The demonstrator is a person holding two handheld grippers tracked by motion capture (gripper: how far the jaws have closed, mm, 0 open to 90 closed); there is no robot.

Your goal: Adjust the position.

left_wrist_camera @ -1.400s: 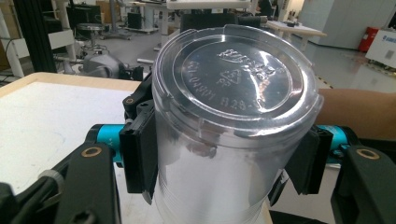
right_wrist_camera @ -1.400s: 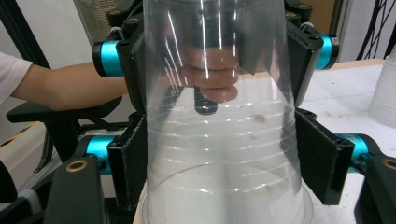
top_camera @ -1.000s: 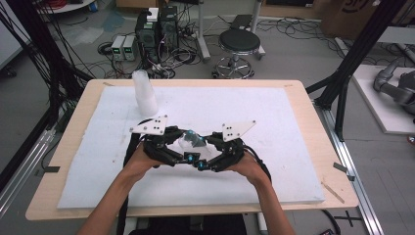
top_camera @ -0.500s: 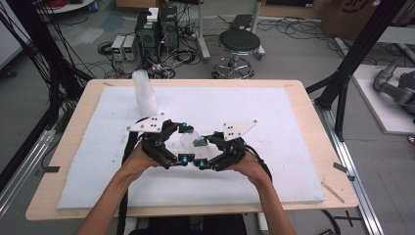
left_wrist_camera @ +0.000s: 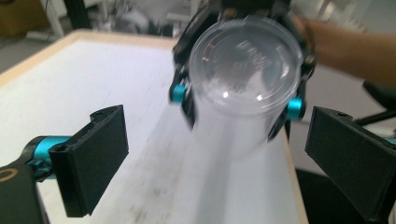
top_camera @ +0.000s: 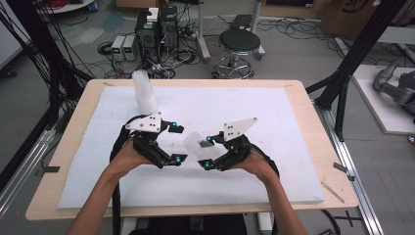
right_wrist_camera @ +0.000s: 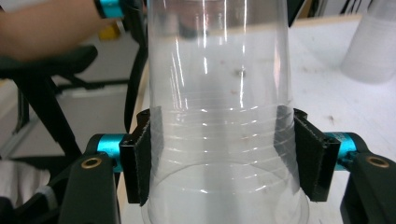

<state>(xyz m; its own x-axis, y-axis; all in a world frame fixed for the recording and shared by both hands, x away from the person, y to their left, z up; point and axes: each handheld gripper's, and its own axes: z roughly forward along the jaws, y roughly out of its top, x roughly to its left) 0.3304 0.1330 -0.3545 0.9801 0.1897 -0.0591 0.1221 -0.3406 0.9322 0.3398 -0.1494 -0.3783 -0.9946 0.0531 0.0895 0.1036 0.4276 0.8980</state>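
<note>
Grey floor (top_camera: pixel 293 54) beyond the grippers, strewn with cables. Black stool (top_camera: pixel 240 41) and computer boxes (top_camera: pixel 156 27) behind the wooden table (top_camera: pixel 313 122).

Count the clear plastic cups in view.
2 visible: one cup clamped in the right gripper, and a stack standing at the table's far left. The stack may hold several nested cups; I can't tell how many.
</note>
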